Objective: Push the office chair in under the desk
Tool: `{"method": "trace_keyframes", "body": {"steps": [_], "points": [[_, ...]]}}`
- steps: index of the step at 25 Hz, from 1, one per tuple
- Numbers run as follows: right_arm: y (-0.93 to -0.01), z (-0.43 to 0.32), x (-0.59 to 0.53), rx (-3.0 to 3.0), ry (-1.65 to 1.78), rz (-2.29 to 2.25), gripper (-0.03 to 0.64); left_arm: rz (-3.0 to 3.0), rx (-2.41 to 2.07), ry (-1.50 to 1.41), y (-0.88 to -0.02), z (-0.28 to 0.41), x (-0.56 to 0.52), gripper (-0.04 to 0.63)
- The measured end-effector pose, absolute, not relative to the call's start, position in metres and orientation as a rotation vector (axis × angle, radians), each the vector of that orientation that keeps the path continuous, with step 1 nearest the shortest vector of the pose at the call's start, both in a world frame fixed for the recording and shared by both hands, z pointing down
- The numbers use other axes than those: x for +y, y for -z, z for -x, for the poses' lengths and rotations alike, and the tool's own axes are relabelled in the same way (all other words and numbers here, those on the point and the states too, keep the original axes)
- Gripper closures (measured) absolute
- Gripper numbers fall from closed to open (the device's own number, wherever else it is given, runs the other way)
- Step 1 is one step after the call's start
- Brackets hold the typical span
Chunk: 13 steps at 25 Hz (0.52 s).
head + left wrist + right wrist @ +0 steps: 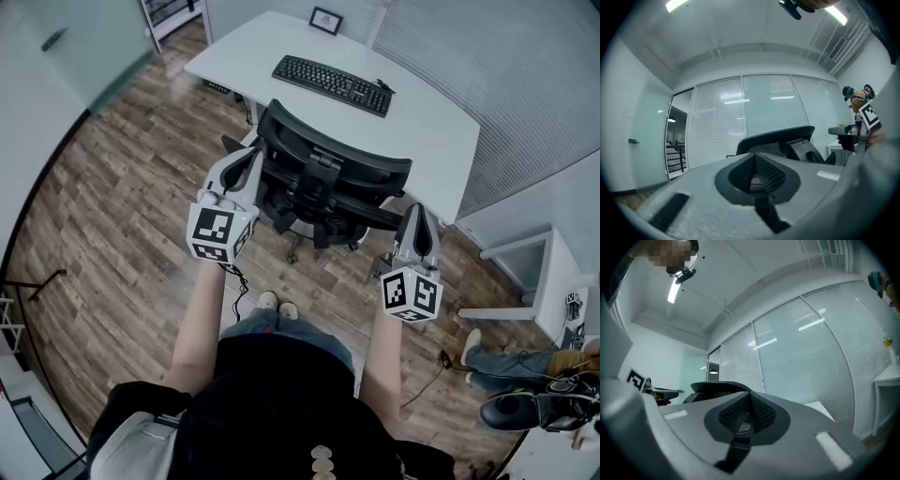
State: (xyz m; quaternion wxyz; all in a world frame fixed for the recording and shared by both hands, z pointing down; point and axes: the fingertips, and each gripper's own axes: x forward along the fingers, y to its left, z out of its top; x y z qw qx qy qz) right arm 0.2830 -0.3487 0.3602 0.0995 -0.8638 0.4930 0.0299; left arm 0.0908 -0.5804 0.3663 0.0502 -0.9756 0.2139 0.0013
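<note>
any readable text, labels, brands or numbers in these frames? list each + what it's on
Nothing can be read in any view.
keyboard on the desk: key legends too small.
small frame on the desk: content too small.
Cubes on the left gripper and right gripper: black-and-white square markers only, no letters.
pale stickers on the gripper bodies, both gripper views: blurred, unreadable.

Black keyboard (333,84) lies near a small framed picture (325,20); wooden floor (122,187) around
</note>
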Motion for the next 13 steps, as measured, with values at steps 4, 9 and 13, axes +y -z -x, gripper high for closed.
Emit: {"method": "trace_keyframes", "body": {"steps": [4, 9, 13], "points": [[-0.3618, -0.2841, -0.3521, 1.464, -0.083, 2.556, 0.611, 2.978, 0.651, 0.001, -0.3691, -0.0926, -0.5823, 0.588], [-0.3625, -0.2847, -0.3515, 1.464, -0.081, 2.557, 0.611, 2.974, 0.638, 0.008, -0.3691, -0.095, -0.5798, 0.588], [-0.3608, -0.2862, -0.3538, 1.464, -0.081, 2.555, 0.611, 2.97, 0.636, 0.016, -0.3683, -0.0966, -0.581, 0.588]]}}
